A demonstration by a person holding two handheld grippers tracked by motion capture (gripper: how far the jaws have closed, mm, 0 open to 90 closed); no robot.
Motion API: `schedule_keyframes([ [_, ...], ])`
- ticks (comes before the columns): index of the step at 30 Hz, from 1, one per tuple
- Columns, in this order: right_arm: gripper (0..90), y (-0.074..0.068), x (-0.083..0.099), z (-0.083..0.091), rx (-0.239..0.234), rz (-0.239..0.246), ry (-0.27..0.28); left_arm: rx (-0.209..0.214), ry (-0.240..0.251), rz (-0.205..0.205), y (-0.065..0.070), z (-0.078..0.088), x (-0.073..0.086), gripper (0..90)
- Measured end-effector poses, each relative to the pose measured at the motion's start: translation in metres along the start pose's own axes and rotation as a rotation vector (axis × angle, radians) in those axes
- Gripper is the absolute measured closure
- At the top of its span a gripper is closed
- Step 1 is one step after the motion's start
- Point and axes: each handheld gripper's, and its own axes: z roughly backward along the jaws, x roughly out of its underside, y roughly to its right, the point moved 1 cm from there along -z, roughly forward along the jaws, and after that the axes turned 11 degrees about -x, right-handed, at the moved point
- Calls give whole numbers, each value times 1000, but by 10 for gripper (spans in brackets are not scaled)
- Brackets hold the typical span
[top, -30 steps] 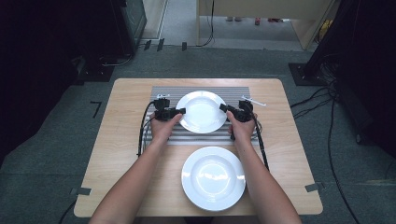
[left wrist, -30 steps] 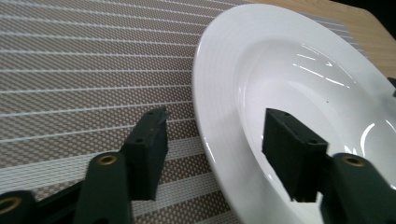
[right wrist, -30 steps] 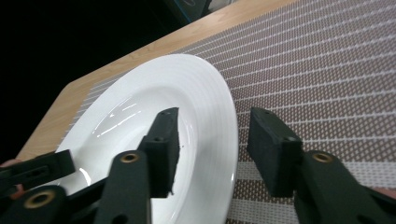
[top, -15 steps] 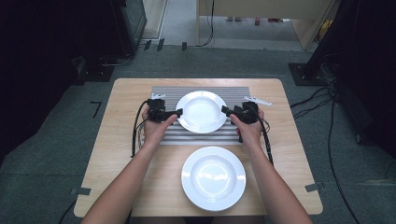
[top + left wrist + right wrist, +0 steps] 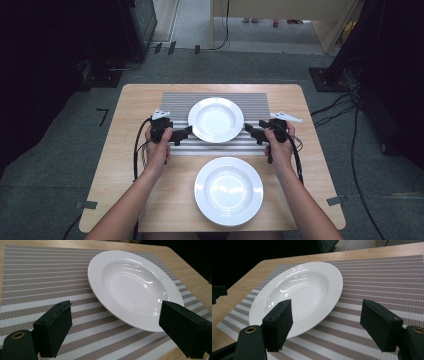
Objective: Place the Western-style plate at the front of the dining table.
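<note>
Wooden tabletop [image 5: 130, 165] on grey carpet, dark room, cables trailing at the right of the frame. A striped placemat [image 5: 175, 102] lies across the upper half of the tabletop, with a white deep plate [image 5: 216, 119] sitting flat at its centre; a second white plate [image 5: 228, 190] rests on bare wood in the lower centre of the frame, apart from the mat. Left claw [image 5: 184, 136] sits just off the mat plate's lower-left rim, right claw [image 5: 251, 131] just off its lower-right rim. In the left gripper view the left claw [image 5: 115, 327] has its jaws wide apart, nothing between them but mat and the plate's near edge [image 5: 140, 326]; no contact visible. In the right gripper view the right claw [image 5: 327, 323] is equally wide, the plate [image 5: 297, 295] lying mostly beyond its left jaw, not gripped. Judgement: the step in hand is work on the mat plate, both claws empty beside it. A grip would call for each claw to straddle the rim and close together, level, so the plate does not tip.
</note>
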Motion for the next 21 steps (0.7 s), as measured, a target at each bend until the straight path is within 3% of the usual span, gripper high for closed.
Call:
schedule_keyframes([
  [4,261,-6,5,12,-11,25,-5,14,6,15,-1,12,7,115],
  [12,257,-12,23,41,-17,43,-25,43,24,-5,2,42,24,115],
  [16,257,-9,32,59,-15,35,-18,20,33,-34,-3,57,34,115],
  [21,257,-4,44,81,0,22,-4,-2,50,-22,-15,74,46,116],
])
